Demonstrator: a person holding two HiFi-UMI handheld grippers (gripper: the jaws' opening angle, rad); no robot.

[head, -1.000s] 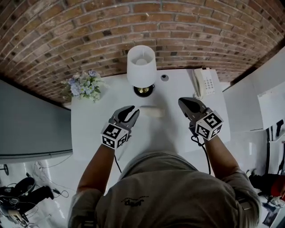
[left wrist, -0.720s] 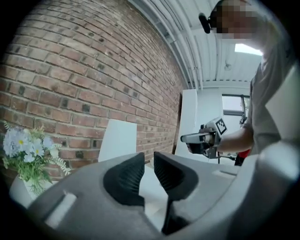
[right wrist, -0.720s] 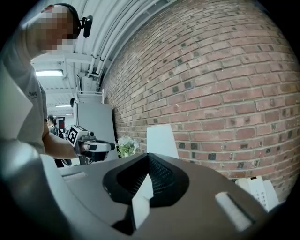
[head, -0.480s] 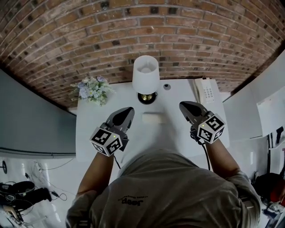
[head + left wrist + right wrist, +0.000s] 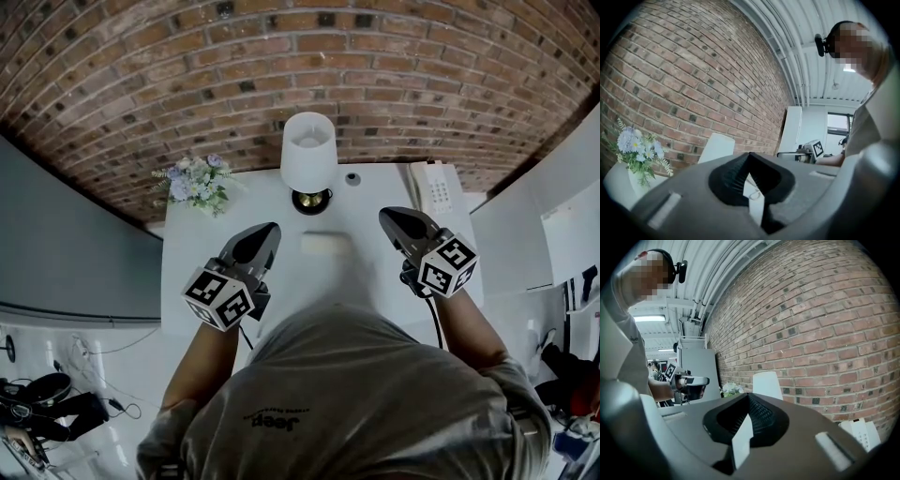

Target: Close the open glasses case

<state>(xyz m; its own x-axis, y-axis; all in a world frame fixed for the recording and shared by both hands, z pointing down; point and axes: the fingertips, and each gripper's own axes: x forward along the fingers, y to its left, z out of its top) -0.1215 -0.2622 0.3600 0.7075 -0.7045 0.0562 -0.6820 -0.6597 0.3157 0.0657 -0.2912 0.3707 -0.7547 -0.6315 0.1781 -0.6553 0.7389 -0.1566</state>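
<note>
Both closed, apparently empty: left tool [image 5: 266,229], right tool [image 5: 385,217].

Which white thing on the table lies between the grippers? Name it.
The glasses case, low and flat, just in front of the lamp; the phone sits far right.

I am seeing the right gripper [image 5: 749,397], jaws meeting, pointing at a brick wall [image 5: 811,333]; white lampshade [image 5: 766,384] standing ahead, flowers [image 5: 731,389] beside it.

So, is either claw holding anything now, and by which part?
Nothing is held. The left claw and the right claw are both shut and empty; the glasses case lies on the table, apart from them.
</note>
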